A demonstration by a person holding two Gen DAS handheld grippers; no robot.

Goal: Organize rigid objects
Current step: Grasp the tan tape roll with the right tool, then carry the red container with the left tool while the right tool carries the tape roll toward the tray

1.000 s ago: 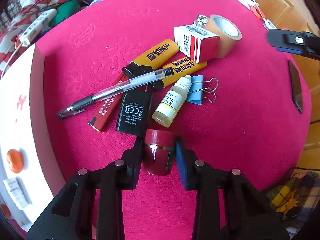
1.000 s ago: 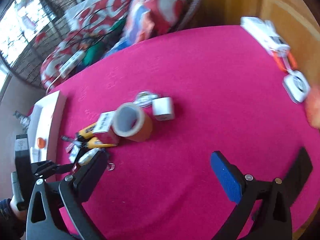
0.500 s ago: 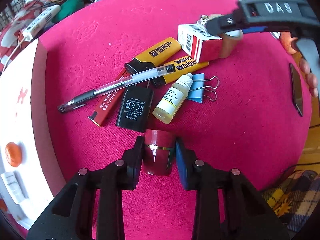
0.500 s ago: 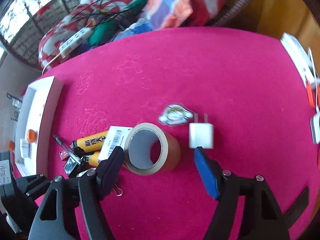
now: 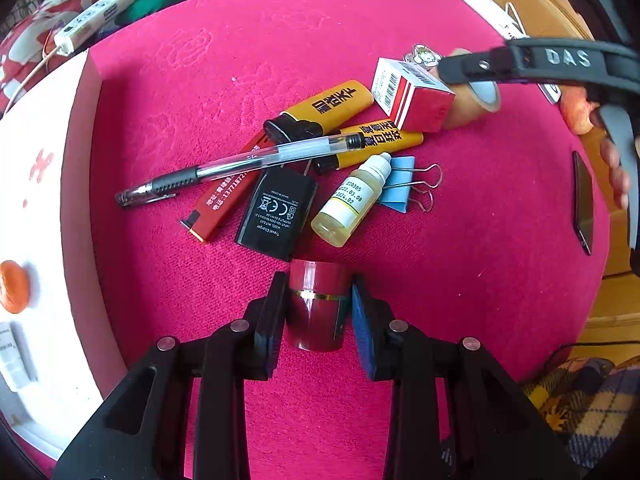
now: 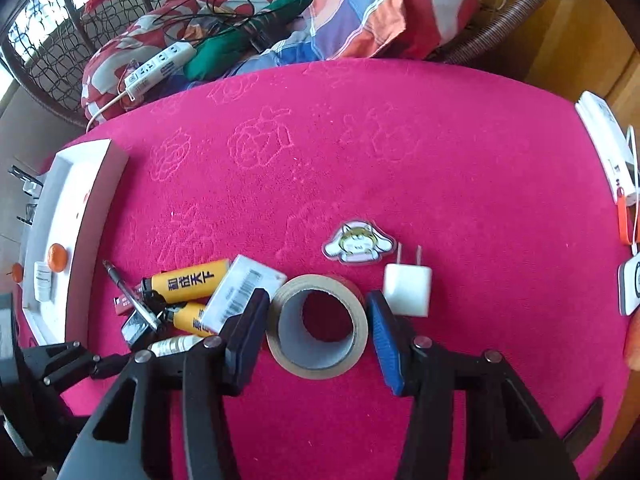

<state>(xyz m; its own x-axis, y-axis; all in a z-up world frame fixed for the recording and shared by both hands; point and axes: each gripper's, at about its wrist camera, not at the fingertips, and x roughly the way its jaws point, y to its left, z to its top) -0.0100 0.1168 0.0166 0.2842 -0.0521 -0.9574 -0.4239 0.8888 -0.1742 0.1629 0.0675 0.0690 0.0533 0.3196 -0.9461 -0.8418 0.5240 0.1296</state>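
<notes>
Here, the right gripper (image 6: pixel 316 330) points steeply down with its jaws closing around a roll of brown tape (image 6: pixel 318 326), which lies directly between the pads on the pink tablecloth (image 6: pixel 440 160), core facing up toward the camera; the pads are not yet seen pressing it. A white plug (image 6: pixel 408 294) sits just beside the blue pad. Left of it, the left gripper (image 5: pixel 318 308) is clamped on a dark red cylinder (image 5: pixel 316 306) near the pile of lighters.
</notes>
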